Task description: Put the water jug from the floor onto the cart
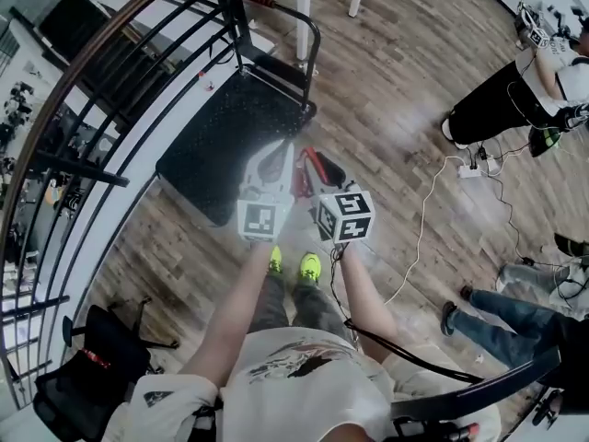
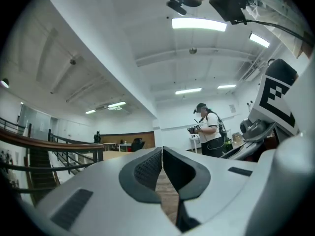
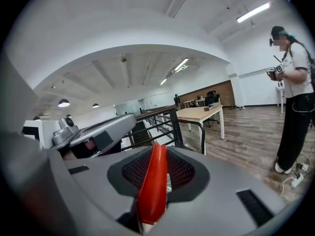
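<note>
Your right gripper (image 1: 322, 166) clamps red handle (image 3: 153, 181); your left gripper (image 1: 276, 155) narrow, jaw tips together, nothing between; both over cart (image 1: 212, 155).

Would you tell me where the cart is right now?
In the head view, the black cart sits left of centre, beside the curved railing, just ahead of the left tool.
</note>
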`<state>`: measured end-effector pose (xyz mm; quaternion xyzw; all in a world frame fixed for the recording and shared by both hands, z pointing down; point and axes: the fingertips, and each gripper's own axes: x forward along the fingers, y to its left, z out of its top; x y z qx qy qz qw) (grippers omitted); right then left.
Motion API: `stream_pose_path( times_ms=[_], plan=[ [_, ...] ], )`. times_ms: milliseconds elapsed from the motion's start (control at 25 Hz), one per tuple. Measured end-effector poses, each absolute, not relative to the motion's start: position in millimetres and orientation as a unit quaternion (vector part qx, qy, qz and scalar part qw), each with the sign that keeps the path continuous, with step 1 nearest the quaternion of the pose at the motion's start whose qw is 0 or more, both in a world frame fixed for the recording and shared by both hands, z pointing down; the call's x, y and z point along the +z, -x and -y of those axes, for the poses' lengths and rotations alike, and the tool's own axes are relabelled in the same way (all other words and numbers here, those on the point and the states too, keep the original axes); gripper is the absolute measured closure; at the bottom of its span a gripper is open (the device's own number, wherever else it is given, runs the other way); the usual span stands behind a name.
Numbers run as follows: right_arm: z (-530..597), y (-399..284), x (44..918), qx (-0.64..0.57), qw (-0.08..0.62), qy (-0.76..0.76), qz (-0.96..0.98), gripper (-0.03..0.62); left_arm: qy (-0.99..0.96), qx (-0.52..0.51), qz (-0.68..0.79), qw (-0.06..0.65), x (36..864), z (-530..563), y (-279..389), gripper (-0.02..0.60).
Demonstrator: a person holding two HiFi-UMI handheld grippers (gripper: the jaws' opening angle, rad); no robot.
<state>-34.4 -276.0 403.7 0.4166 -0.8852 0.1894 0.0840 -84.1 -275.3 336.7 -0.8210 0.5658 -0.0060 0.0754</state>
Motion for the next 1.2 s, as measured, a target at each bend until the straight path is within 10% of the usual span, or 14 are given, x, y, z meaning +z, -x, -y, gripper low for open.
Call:
stream_pose_path(
  times_ms=[1200],
  plan=[
    [252,86,322,0.176,0.044,-0.297,0.938,0.5,0.738,-0.015,-0.668,0.089,269,228,141,0.569]
  ],
)
